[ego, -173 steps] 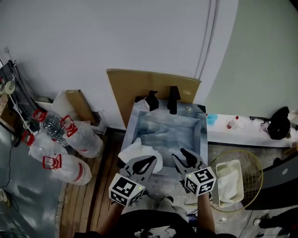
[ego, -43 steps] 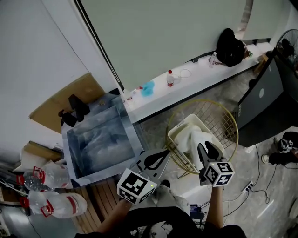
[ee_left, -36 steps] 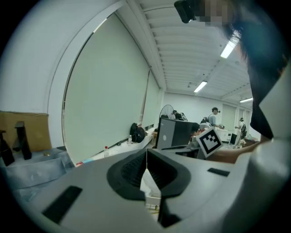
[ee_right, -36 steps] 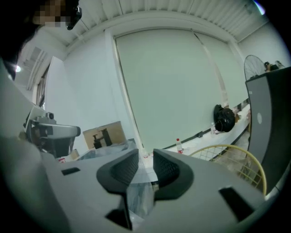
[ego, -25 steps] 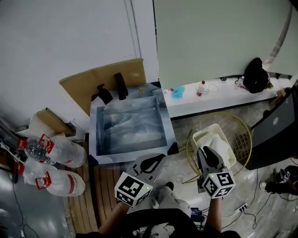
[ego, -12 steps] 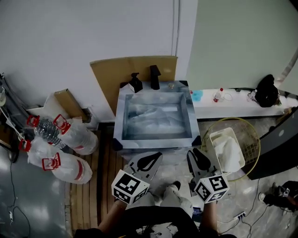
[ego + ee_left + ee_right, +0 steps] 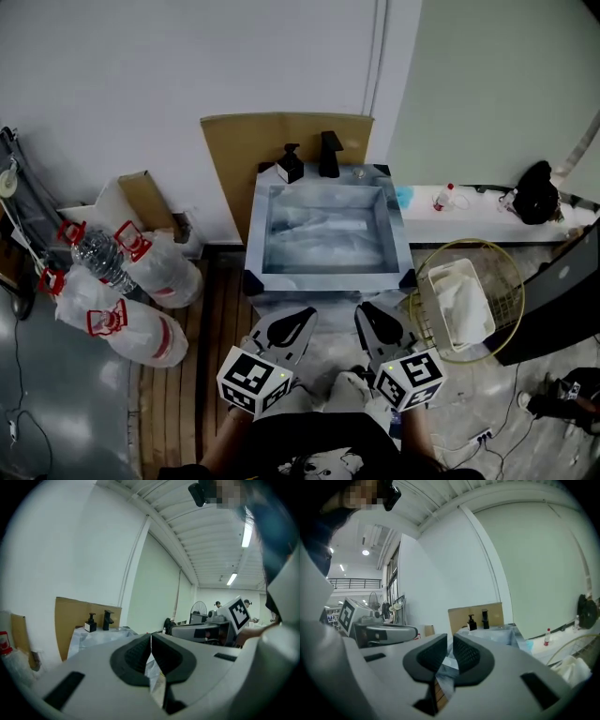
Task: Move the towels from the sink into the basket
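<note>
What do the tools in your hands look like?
The left tool and right tool are pale grey, with pointed jaws lined in ribbed black pads. Each carries a white cube with black square markers. The right tool's jaws have just been closing, with nothing between them. The top is black with white print.

The person wears a black top [image 7: 319, 452] with a white print. The left gripper [image 7: 298, 320] and right gripper [image 7: 370, 312] are grey, with black ribbed pads and white marker cubes. The right's empty jaws have just been closing.

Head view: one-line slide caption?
Empty left gripper and right gripper, its jaws just closing on nothing, face the sink; towel lies in the basket.
</note>
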Demonstrator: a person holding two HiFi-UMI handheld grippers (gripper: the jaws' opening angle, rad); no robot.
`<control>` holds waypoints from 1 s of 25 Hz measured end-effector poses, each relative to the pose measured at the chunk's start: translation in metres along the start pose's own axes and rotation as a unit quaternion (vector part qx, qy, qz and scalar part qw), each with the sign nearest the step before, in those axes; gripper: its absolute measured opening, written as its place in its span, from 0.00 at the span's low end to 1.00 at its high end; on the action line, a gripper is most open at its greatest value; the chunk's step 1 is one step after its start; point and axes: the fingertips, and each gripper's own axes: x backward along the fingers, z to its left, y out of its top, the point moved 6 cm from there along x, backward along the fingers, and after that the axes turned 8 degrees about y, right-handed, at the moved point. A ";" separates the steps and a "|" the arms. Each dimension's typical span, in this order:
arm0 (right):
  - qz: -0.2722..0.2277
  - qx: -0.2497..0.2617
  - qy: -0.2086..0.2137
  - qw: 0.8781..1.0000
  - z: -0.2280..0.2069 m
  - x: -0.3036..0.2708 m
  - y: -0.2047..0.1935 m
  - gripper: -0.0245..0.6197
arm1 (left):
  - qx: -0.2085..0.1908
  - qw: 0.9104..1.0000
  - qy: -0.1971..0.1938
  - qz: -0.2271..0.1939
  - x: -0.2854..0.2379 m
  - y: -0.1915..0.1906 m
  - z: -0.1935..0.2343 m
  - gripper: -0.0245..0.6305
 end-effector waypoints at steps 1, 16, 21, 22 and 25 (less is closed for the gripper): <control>0.001 0.003 0.001 1.000 0.003 -0.001 0.000 0.10 | 0.002 1.000 0.001 -0.002 0.002 -0.001 0.001 0.05; 0.002 0.031 -0.034 0.999 0.006 0.025 0.002 0.05 | -0.009 0.999 -0.029 -0.011 0.002 0.000 -0.011 0.05; 0.002 0.036 -0.046 0.998 0.002 0.033 0.003 0.05 | -0.012 0.999 -0.040 -0.012 0.000 0.001 -0.018 0.05; 0.003 0.036 -0.048 0.998 0.001 0.034 0.003 0.05 | -0.012 0.999 -0.042 -0.012 -0.001 0.001 -0.018 0.05; 0.005 0.040 -0.055 0.998 -0.002 0.038 0.005 0.05 | -0.012 0.999 -0.046 -0.013 -0.002 0.001 -0.021 0.05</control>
